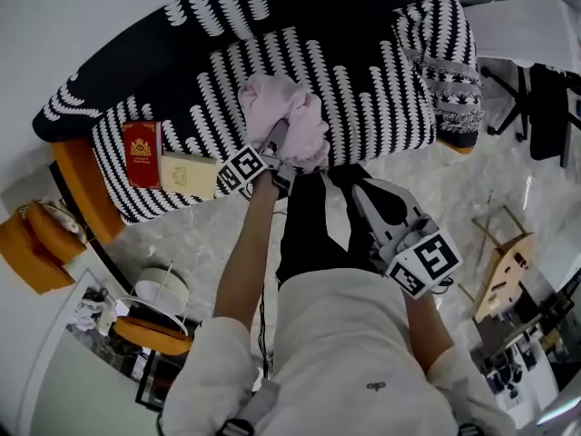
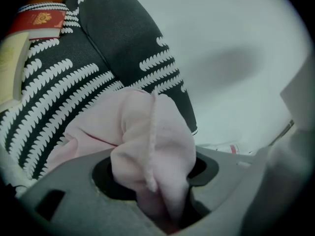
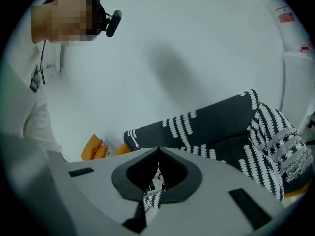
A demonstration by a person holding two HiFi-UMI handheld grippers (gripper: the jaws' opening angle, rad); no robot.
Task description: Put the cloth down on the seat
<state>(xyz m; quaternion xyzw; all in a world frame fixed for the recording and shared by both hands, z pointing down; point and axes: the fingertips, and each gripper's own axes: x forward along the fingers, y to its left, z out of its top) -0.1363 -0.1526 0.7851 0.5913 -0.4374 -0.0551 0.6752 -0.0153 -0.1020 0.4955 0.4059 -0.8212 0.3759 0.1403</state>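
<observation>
A pale pink cloth (image 1: 286, 112) is bunched on the front part of the black-and-white patterned sofa seat (image 1: 372, 89). My left gripper (image 1: 280, 150) is shut on its near end. In the left gripper view the cloth (image 2: 147, 132) bulges up between the grey jaws of that gripper (image 2: 156, 173), and its far part spreads onto the seat (image 2: 49, 92). My right gripper (image 1: 350, 180) hangs lower, in front of the sofa's edge and to the right of the cloth. Its jaws meet at the tips with nothing between them, as the right gripper view shows (image 3: 158, 154).
A red book (image 1: 142, 153) and a cream one (image 1: 188, 173) lie on the seat's left end. Orange cushions (image 1: 32, 234) sit left of the sofa. A wooden stool (image 1: 504, 271) and an office chair (image 1: 536, 89) stand on the marble floor at right.
</observation>
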